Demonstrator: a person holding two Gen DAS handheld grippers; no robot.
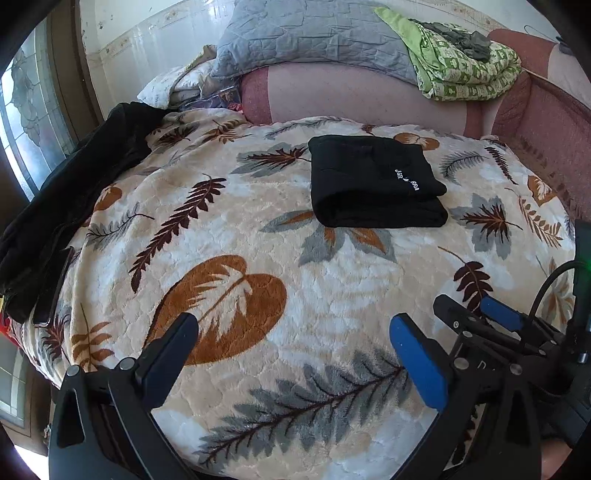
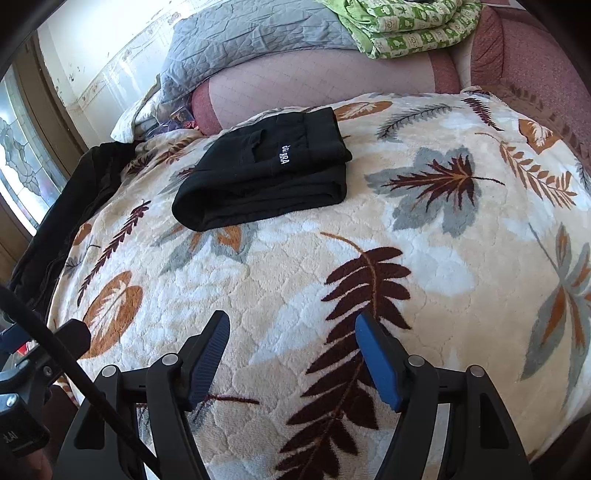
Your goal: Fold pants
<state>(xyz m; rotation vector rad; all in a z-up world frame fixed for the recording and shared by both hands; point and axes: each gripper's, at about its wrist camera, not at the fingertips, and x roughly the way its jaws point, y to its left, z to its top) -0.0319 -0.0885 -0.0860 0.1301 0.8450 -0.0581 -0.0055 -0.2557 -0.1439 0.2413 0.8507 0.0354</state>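
You are looking across a bed covered by a cream blanket [image 1: 332,295] printed with brown, orange and grey leaves; the folded black pants [image 1: 373,182] serve here as the landmark. Nearest you, well short of the pants, your left gripper [image 1: 295,354] hovers over the blanket with its jaws wide apart and nothing between them. Your right gripper [image 2: 291,354] sits just beside it, jaws also apart and empty, with a black cable [image 2: 74,369] crossing in front of its left side. The pants lie flat on the blanket in a compact rectangle, white lettering on top. Left of the pants, dark clothing [image 1: 55,206] is heaped along the bed's edge. Beyond the pants sit a pink cushion [image 1: 351,96], a grey quilt [image 1: 314,33] and a green patterned blanket [image 1: 461,62].
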